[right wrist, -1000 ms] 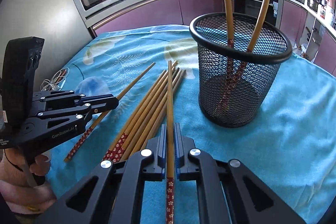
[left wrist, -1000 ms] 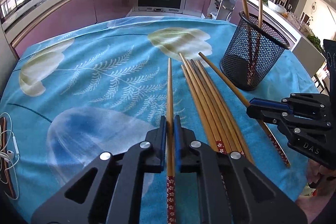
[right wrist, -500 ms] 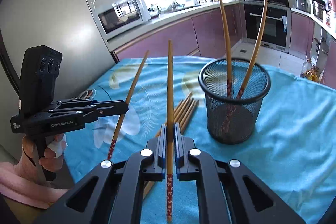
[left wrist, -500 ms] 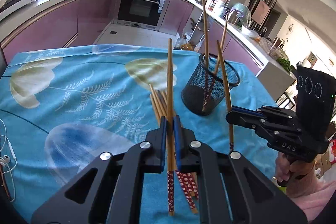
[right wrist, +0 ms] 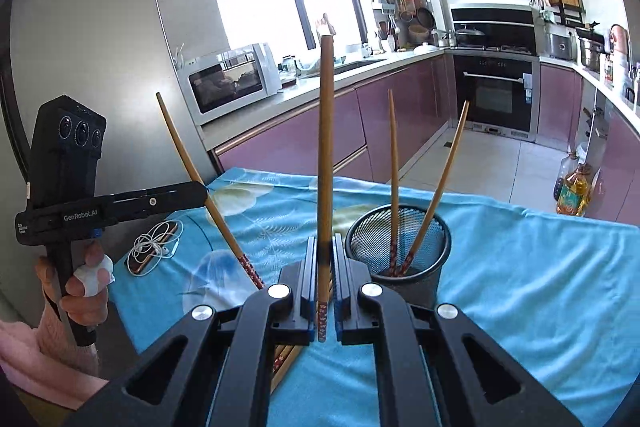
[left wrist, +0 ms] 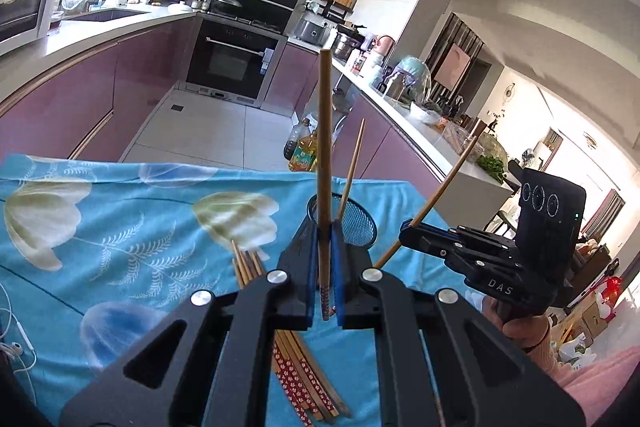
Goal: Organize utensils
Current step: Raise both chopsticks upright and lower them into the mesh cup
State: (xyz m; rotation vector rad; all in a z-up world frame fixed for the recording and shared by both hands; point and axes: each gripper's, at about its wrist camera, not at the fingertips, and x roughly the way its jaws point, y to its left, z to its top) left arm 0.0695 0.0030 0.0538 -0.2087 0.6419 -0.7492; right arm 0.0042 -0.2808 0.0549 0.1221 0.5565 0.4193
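L tool (left wrist: 325, 259) and R tool (right wrist: 325, 267) each clamped on one chopstick (left wrist: 325, 163), both off worktop (right wrist: 520, 267). Mesh cup (right wrist: 400, 247) w/ 2 sticks just ahead-right of R tool; spare bundle (left wrist: 304, 379) beneath.

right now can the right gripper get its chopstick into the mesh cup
Probably yes. The right gripper holds its chopstick upright, above the table, near the mesh cup. The cup's mouth is open, with only two chopsticks inside.

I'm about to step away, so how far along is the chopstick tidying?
Done: two chopsticks stand in the mesh cup. In hand: the left gripper and the right gripper each clamp one chopstick. Left: a bundle lies on the tablecloth.
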